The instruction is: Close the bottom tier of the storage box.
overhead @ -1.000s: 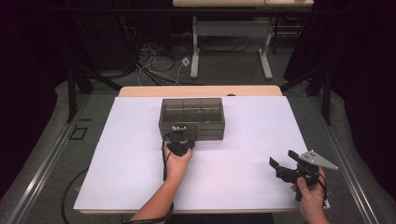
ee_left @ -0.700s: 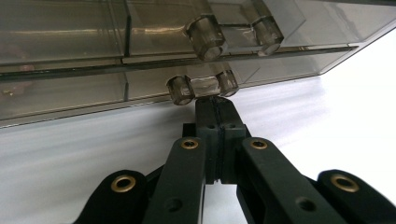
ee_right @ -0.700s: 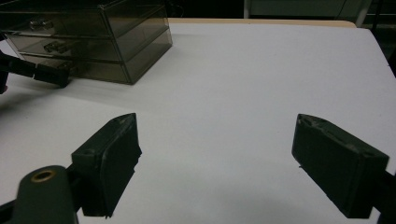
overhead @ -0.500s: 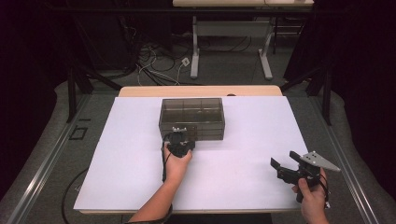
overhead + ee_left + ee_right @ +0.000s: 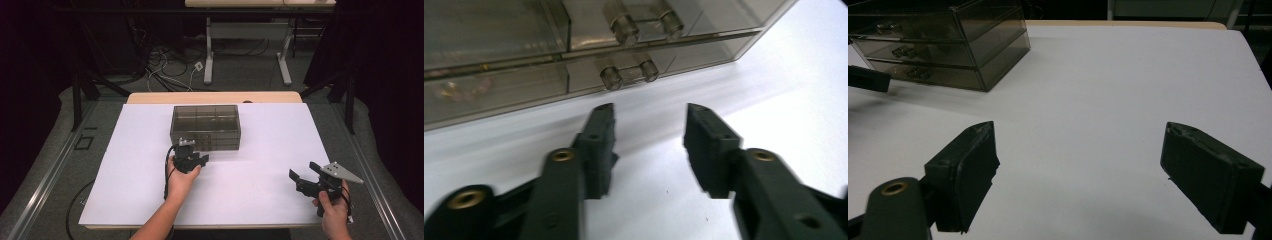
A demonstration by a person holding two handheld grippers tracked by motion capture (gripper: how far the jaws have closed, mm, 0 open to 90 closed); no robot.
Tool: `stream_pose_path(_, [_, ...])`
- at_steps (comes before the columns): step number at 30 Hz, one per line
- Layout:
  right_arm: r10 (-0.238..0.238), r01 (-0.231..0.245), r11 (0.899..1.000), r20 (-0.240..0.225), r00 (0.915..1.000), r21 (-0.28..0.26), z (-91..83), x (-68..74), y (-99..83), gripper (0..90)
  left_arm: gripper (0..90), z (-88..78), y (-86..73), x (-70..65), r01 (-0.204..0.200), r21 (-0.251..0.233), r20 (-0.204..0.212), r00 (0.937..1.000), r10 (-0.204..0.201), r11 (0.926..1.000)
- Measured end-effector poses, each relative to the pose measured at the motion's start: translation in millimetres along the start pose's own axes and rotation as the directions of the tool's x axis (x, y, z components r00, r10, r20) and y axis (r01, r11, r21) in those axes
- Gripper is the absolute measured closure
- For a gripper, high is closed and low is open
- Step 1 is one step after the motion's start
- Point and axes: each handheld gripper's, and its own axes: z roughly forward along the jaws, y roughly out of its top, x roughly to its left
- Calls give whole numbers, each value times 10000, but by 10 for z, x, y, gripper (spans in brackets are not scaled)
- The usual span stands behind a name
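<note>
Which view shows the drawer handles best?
Left gripper view: two clear drawer handles sit close up, just beyond the open left gripper. Right gripper view shows them small on the drawer box; in high view they're too small to tell.

Lab or recording studio, not a home. Black curtains (image 5: 30,75) close off both sides and the back. The surface (image 5: 260,150) is covered edge to edge in plain white, with a strip of pale wood showing at the far edge. Grey carpet floor (image 5: 45,165) with metal rails (image 5: 50,170) running along both sides. Loose cables and a plug (image 5: 175,72) lie tangled on the floor behind. A second desk on white metal legs (image 5: 247,55) stands farther back.
</note>
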Motion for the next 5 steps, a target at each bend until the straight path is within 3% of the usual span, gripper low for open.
stream_pose_path(5, [78,-78,10000,70,9999,28,-10,5,-2,144,335,-160,-41,2,-559,-500,-127,9984,553,9972])
